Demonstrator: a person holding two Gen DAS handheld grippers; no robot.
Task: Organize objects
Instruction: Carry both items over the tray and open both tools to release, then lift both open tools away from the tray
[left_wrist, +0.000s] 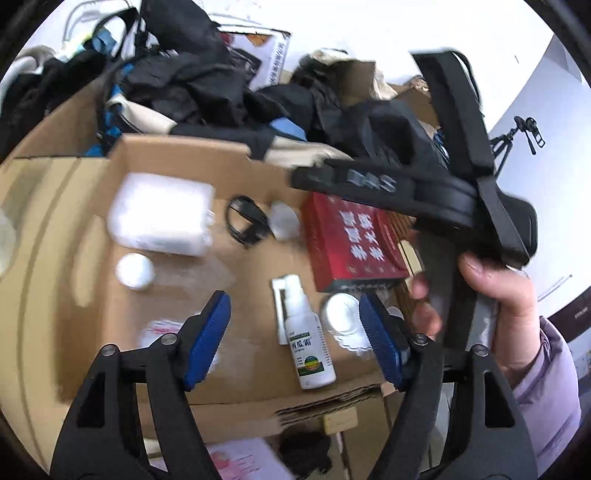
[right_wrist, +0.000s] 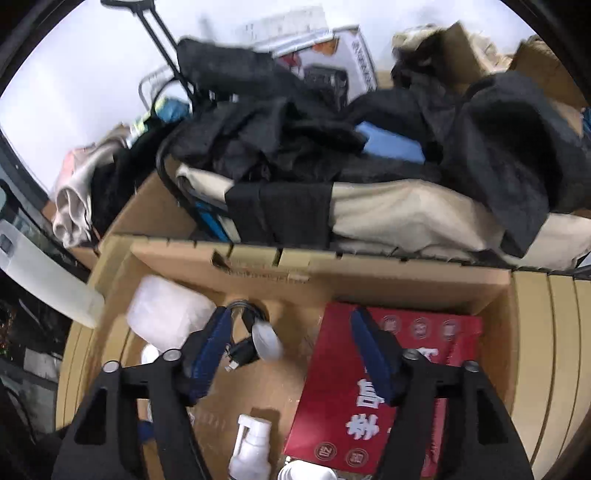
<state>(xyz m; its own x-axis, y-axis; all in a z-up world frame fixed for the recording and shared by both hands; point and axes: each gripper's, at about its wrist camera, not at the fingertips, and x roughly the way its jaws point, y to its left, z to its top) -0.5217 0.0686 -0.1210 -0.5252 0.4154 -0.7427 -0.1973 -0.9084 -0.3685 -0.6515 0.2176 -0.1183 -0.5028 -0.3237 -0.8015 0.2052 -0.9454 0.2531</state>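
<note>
An open cardboard box (left_wrist: 177, 155) holds a red carton (left_wrist: 354, 240), a white spray bottle (left_wrist: 306, 339), a coiled black cable (left_wrist: 245, 221), a white plastic pack (left_wrist: 162, 218), a white cap (left_wrist: 135, 271) and a clear round lid (left_wrist: 341, 312). My left gripper (left_wrist: 295, 339) is open and empty above the spray bottle. The right gripper's black body (left_wrist: 461, 206) shows in a hand at the right of the left wrist view. My right gripper (right_wrist: 291, 354) is open and empty over the box, between the cable (right_wrist: 242, 350) and the red carton (right_wrist: 369, 387). The spray bottle (right_wrist: 251, 446) lies below it.
Black clothes (right_wrist: 295, 147) and a beige bag (right_wrist: 406, 218) are piled behind the box. A printed white box (right_wrist: 332, 62) and brown cartons (right_wrist: 546, 66) stand further back. A camera tripod (left_wrist: 517, 136) stands at the right. Pink paper (left_wrist: 243, 458) lies under the box's near flap.
</note>
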